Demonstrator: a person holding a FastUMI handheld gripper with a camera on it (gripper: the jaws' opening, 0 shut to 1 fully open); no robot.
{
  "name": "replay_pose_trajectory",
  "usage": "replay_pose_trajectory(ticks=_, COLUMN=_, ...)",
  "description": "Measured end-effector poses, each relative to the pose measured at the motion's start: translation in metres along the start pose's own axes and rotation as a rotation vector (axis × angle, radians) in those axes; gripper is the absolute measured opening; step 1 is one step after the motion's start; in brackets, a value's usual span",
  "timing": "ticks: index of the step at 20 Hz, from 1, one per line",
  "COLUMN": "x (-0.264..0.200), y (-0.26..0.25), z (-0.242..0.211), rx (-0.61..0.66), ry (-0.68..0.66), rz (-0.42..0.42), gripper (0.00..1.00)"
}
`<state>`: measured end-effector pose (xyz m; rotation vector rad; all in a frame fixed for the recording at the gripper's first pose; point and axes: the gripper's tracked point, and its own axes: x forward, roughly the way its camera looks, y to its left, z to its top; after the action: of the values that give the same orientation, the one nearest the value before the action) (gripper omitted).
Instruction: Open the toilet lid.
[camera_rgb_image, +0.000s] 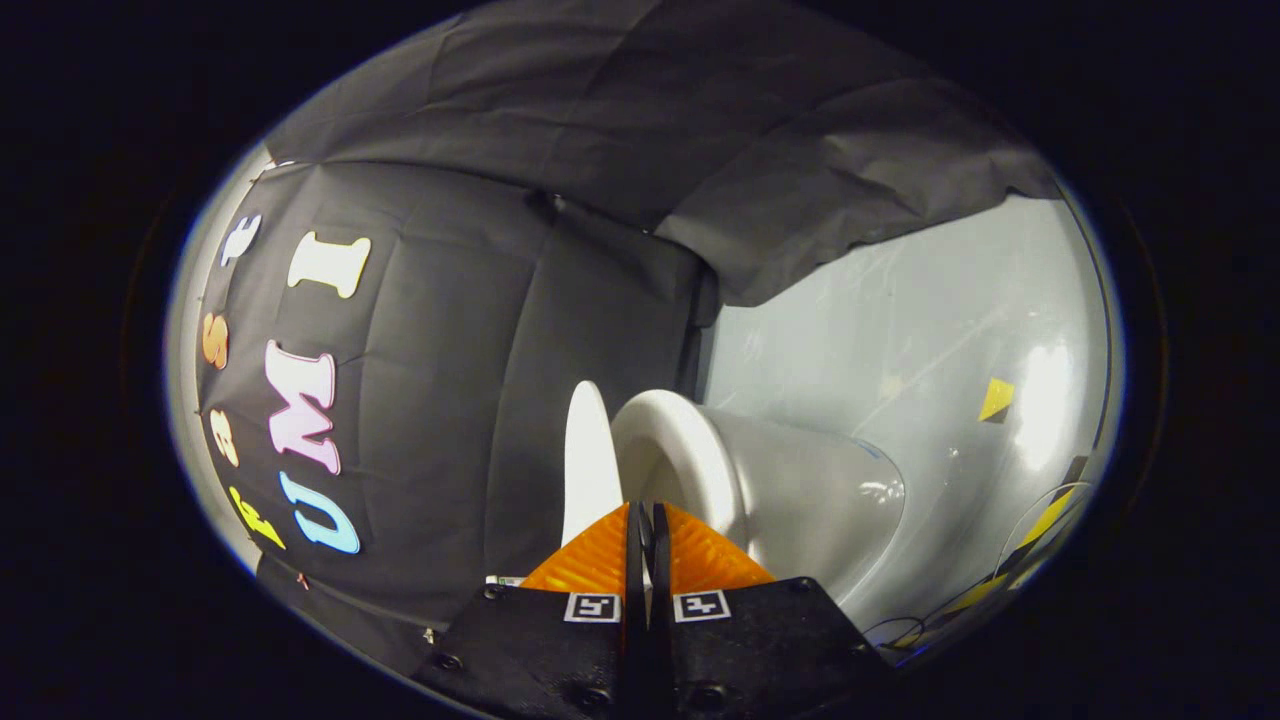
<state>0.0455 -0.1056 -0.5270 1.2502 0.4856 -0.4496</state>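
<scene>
The view is rolled on its side, so the floor lies to the right of the toilet and the black cloth wall to its left. The white toilet lid (588, 465) stands raised, apart from the seat ring (690, 455), leaning toward the cloth wall. The bowl (825, 500) runs from the seat toward the floor. My gripper (648, 515) is shut with its fingers pressed together and nothing between them. Its tips sit just in front of the gap between lid and seat. I cannot tell whether they touch either one.
Glossy grey floor (950, 330) spreads around the bowl, with a yellow marker (996, 398), striped tape (1040, 525) and thin cables (1010, 540) near its edge. Black cloth (450, 400) hangs close behind the lid and drapes overhead.
</scene>
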Motion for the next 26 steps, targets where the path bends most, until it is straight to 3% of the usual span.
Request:
replay_pose_trajectory(ticks=6, x=-0.03, y=0.095, z=-0.013, rx=-0.266, ry=-0.036, rz=0.049, gripper=0.05)
replay_pose_trajectory(ticks=9, x=-0.047, y=0.149, z=-0.032, rx=-0.402, ry=-0.055, rz=0.1, gripper=0.05)
replay_pose_trajectory(ticks=14, x=-0.07, y=0.218, z=-0.072, rx=-0.662, ry=-0.109, rz=0.109, gripper=0.05)
replay_pose_trajectory(ticks=26, x=-0.109, y=0.328, z=-0.191, rx=-1.129, ry=-0.21, rz=0.164, gripper=0.05)
